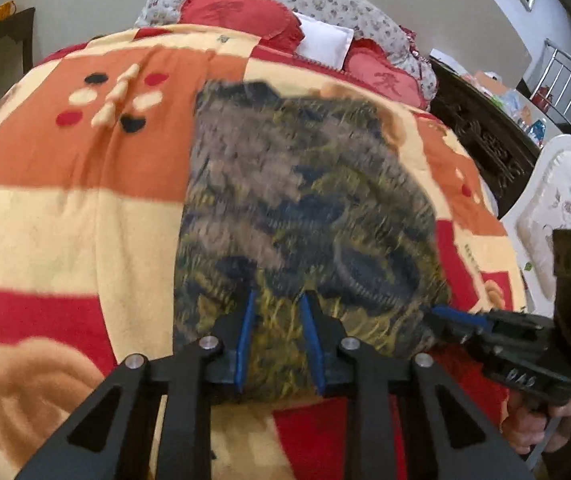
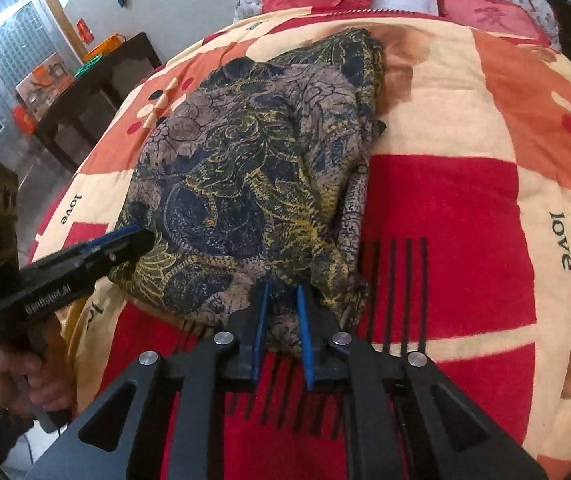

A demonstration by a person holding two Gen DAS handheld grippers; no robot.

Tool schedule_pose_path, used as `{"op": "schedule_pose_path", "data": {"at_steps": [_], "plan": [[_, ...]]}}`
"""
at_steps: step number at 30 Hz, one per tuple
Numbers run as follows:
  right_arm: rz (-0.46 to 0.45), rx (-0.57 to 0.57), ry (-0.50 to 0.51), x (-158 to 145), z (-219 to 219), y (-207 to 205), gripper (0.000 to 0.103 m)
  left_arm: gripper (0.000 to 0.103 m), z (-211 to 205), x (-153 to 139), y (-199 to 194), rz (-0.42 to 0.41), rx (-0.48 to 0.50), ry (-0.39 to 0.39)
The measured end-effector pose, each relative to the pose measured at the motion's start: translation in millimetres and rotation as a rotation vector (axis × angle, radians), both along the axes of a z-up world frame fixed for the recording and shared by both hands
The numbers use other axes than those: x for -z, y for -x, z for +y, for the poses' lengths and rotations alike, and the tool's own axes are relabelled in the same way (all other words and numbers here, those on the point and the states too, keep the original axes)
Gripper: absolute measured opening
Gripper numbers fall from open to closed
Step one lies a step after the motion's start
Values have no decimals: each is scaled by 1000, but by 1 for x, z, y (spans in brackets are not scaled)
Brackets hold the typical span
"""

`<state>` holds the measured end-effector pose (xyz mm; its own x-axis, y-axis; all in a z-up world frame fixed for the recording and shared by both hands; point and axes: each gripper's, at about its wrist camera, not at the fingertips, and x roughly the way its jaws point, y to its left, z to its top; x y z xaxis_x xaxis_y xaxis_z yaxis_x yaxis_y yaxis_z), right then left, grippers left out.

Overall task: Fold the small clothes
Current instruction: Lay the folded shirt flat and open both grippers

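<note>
While the patterned garment (image 2: 253,184) is lying folded on the bed's blanket (image 2: 445,208), we are holding its near edge between both tools: the left tool (image 1: 279,336) is sitting narrowly open around cloth, and the right tool (image 2: 283,328) is doing likewise, grips uncertain

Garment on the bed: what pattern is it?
Garment: dark blue, brown and yellow floral swirls; clearest in the right wrist view.
</note>
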<state>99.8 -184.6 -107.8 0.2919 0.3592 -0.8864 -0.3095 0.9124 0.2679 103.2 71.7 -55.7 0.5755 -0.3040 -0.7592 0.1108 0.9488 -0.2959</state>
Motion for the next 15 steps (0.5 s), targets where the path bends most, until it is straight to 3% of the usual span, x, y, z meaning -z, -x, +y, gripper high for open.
{"op": "schedule_pose_path", "data": {"at_steps": [1, 5, 7, 11, 15], "plan": [[22, 12, 16, -7, 0, -5, 16, 27, 3, -9, -6, -27, -11, 5], [-131, 57, 9, -55, 13, -39, 18, 35, 8, -36, -53, -65, -75, 11], [-149, 97, 19, -61, 22, -64, 18, 35, 5, -39, -89, -48, -107, -9], [-141, 155, 77, -47, 43, -112, 18, 35, -1, -25, -142, -10, -158, -75], [-84, 155, 169, -4, 53, -146, 17, 35, -6, 14, -168, 46, -167, -134]]}}
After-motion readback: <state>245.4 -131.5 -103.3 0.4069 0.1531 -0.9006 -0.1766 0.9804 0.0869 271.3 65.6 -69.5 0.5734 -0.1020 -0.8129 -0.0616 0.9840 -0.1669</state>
